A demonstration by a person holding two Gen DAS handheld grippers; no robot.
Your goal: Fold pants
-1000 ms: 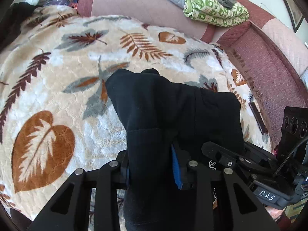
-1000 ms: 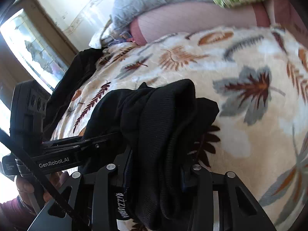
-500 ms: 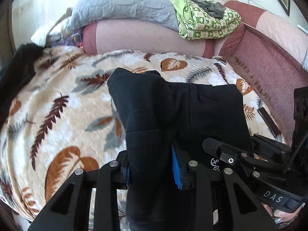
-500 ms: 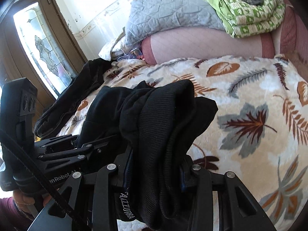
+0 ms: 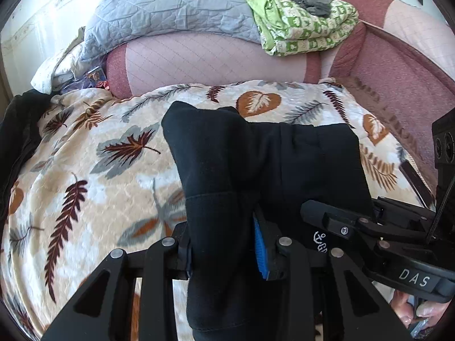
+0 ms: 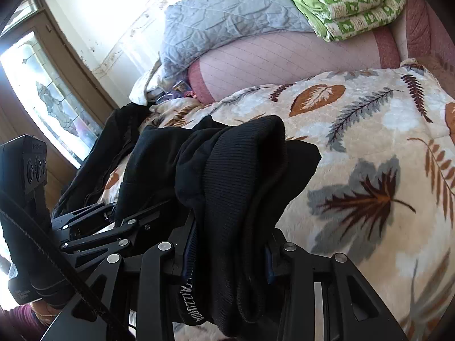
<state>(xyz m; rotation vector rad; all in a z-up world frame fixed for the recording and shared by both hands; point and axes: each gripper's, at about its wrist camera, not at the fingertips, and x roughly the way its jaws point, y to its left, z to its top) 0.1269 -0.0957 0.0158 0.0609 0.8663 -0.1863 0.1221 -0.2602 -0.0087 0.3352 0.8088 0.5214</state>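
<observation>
The black pants (image 5: 256,164) hang bunched between both grippers above a leaf-patterned blanket (image 5: 99,170). My left gripper (image 5: 224,250) is shut on a thick fold of the pants; the fabric drapes over its fingers. My right gripper (image 6: 227,250) is shut on the ribbed waistband end of the pants (image 6: 236,176). The right gripper also shows at the right of the left wrist view (image 5: 369,227), close beside the left one. The left gripper shows at the left of the right wrist view (image 6: 93,227).
A pink sofa back (image 5: 213,56) carries a grey quilt (image 5: 170,8) and a folded green blanket (image 5: 301,28). Another dark garment (image 6: 119,142) lies at the blanket's left edge. A glass door (image 6: 51,96) is at far left.
Both grippers have lifted and tilted up with the pants, so more of the sofa back and quilts shows. The hold on the pants is unchanged.
</observation>
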